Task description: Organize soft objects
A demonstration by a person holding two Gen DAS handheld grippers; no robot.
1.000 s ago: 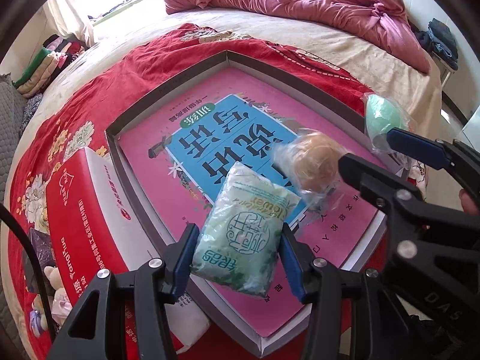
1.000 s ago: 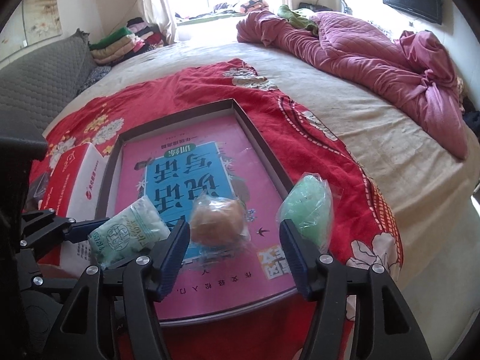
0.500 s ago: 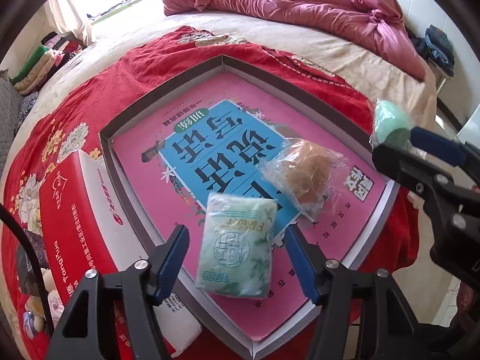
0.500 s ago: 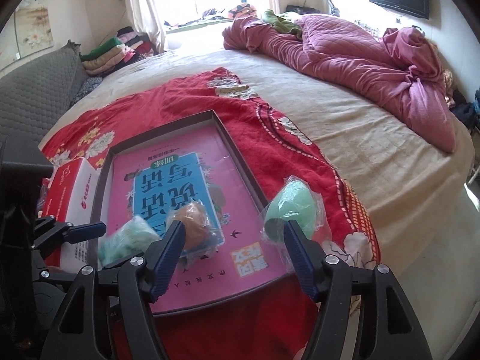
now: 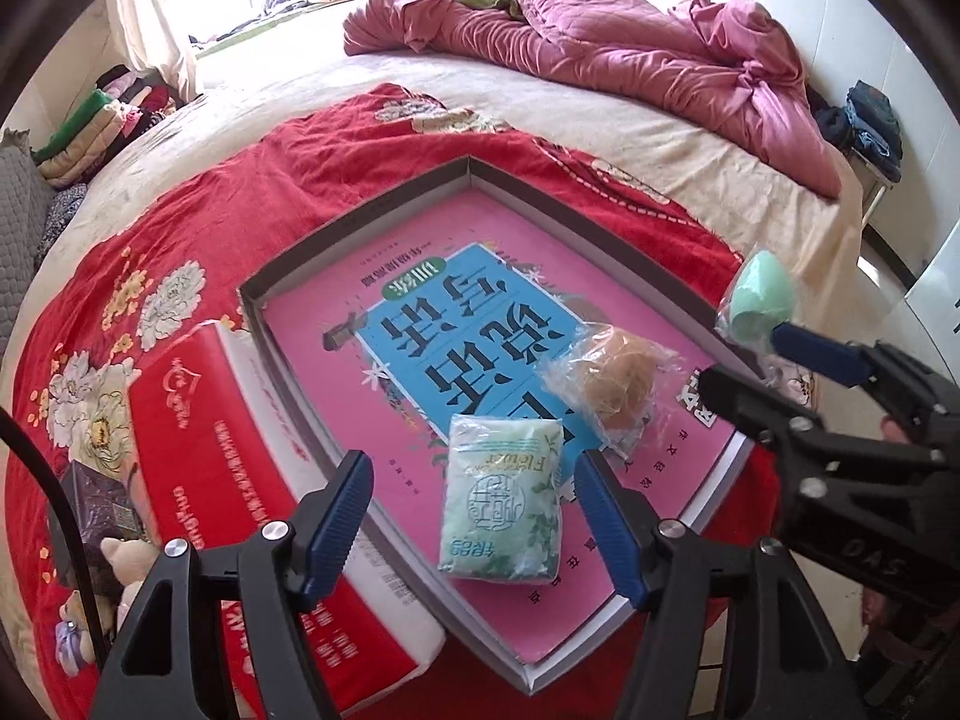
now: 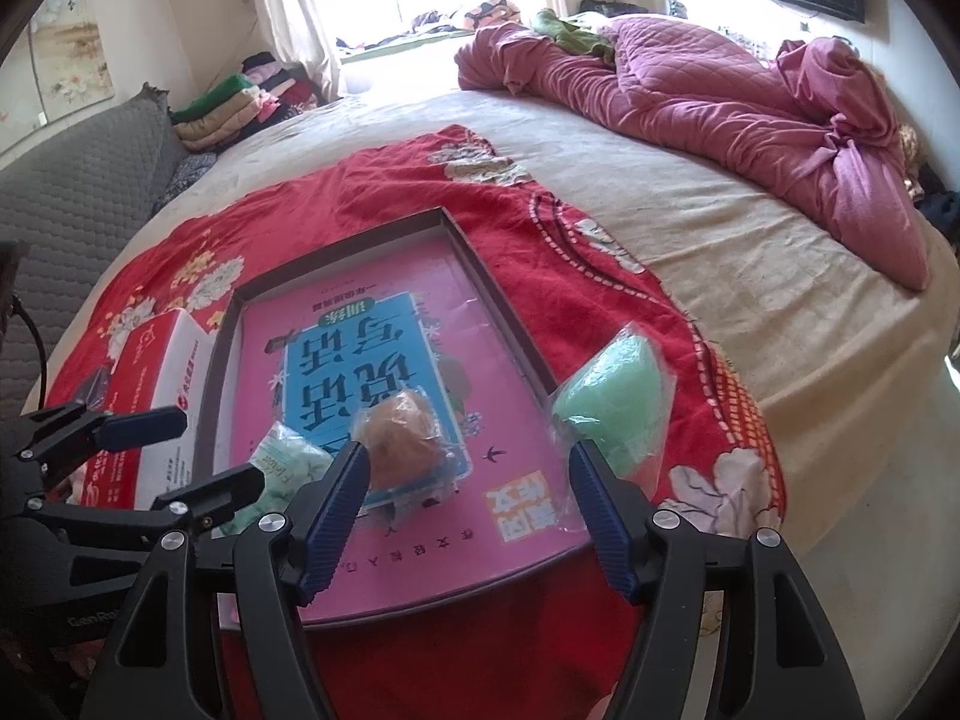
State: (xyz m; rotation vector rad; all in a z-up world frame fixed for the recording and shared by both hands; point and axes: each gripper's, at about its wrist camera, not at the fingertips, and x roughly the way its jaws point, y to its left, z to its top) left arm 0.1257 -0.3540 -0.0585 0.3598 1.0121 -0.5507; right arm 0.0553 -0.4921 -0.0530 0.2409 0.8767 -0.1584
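A pale green tissue pack (image 5: 504,498) lies flat at the near end of the pink-lined tray (image 5: 360,222). My left gripper (image 5: 471,459) hangs above it with its jaws opening, the pads clear of the pack's sides. A tan ball in clear plastic (image 5: 621,378) rests in the tray beside the pack. A mint green sponge in a bag (image 6: 618,408) sits on the red blanket just outside the tray's right rim (image 6: 498,300). My right gripper (image 6: 468,456) stands open above the tray's near end, the ball (image 6: 399,444) by its left finger and nothing gripped.
A red and white tissue box (image 5: 228,456) lies against the tray's left side, with small plush toys (image 5: 120,552) beside it. The red floral blanket (image 5: 240,192) covers the near bed. A crumpled pink quilt (image 5: 630,48) fills the far side. Folded clothes (image 5: 108,114) are stacked at the back left.
My left jaws have spread away from the tissue pack and the gripper has lifted; the pack stays in the tray. The right jaws have widened a little.
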